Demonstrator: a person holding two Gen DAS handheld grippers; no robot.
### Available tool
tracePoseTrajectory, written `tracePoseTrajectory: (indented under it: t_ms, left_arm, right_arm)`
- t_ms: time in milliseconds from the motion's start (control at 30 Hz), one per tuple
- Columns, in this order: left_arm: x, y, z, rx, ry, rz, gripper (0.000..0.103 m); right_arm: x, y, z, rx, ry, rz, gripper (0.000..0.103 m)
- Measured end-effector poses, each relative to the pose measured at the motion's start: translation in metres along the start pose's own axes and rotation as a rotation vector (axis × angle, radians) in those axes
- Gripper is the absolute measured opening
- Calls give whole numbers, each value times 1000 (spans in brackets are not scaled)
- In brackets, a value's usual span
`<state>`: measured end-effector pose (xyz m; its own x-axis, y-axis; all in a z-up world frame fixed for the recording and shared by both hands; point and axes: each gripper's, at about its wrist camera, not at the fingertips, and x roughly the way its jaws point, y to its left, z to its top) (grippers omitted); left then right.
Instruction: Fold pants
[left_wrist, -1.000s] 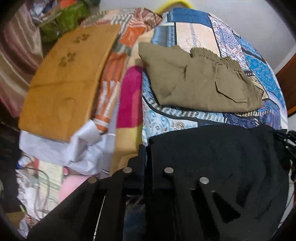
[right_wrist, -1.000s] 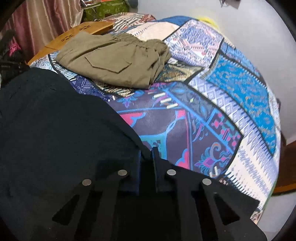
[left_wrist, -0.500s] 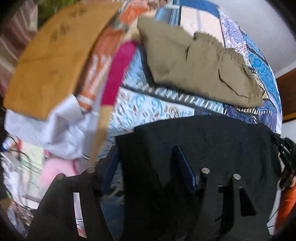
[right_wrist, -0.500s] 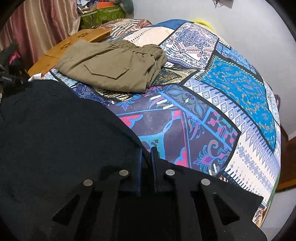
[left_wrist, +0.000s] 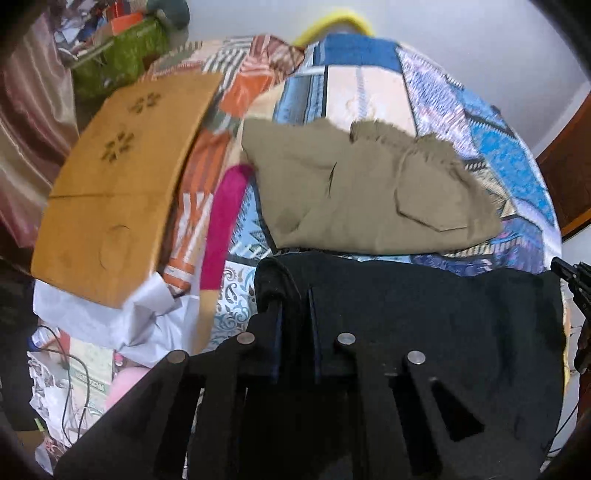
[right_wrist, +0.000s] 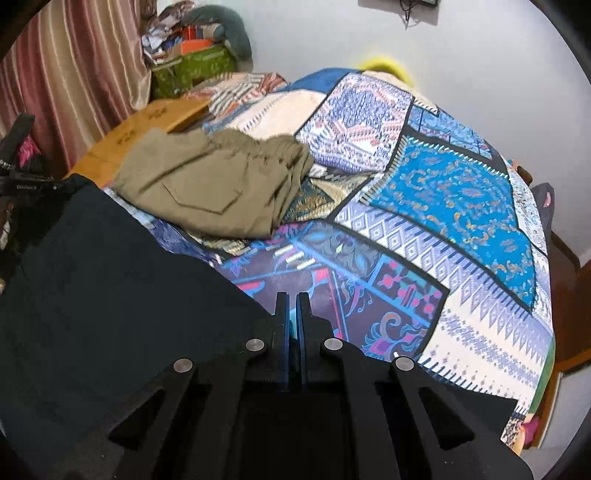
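Black pants (left_wrist: 424, 317) lie on the near part of the patterned bedspread (left_wrist: 369, 88); they also show in the right wrist view (right_wrist: 110, 288). My left gripper (left_wrist: 293, 295) is shut on a bunched fold at their left edge. My right gripper (right_wrist: 292, 306) has its jaws nearly together at the pants' right edge, and I see bedspread, not cloth, between the tips. Folded olive-green pants (left_wrist: 362, 195) lie farther back, also seen in the right wrist view (right_wrist: 214, 188).
A wooden board (left_wrist: 118, 184) lies left of the bed over white paper (left_wrist: 110, 317). A green box (right_wrist: 192, 70) and a curtain (right_wrist: 62, 81) stand at the back left. Bedspread (right_wrist: 461, 221) stretches to the right.
My left gripper opened half a second ago and has since shut on the pants' left edge fold. The right gripper has lifted a little, its tips now clear of the cloth.
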<state>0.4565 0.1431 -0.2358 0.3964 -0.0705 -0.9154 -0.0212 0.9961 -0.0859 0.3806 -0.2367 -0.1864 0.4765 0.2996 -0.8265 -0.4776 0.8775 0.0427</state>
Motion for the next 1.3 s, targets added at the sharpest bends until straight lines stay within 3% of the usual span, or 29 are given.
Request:
tracePoseTrajectory:
  t_ms: [133,200,267,333,533,633,700,767,833,1067,1300]
  left_arm:
    - [-32,-2,-9,7,-54,-7,11]
    - [-44,-4,-15,5,-76,-16,11]
    - [-52,-6,-19,8,-89,-15,11]
    - [-57,-9,-22,15,-100,-12,11]
    - [-63,-17,-29,56,-129,11,11]
    - [-55,-20,-27,74,-128,37,11]
    - [-48,-21,-25,78,-122,44,11]
    - [-38,-21,-22,80,-114,54,11]
    - [-29,-21,-20,72,-105,61,11]
    - [-31,-30,-22,81,-118,83,11]
    - [-82,-32,-36,108,-159,94,11]
  right_arm:
    - [-22,9,-2,-23,-8,27,3]
    - [-27,13,-4,-38,-13,5,11]
    - [-21,15,-5,-70,19,3,44]
    - [-11,17,-7,-89,46,17,53]
    - [31,17,-9,-190,139,-8,53]
    - [59,5,-14,-144,228,31,52]
    - [59,1,-17,-121,203,49,49]
    - [57,-2,-19,-114,197,62,26]
    - [56,-4,-17,-79,200,82,13]
    - [45,16,-15,-132,187,35,6]
    - [-17,13,-14,-36,47,29,5]
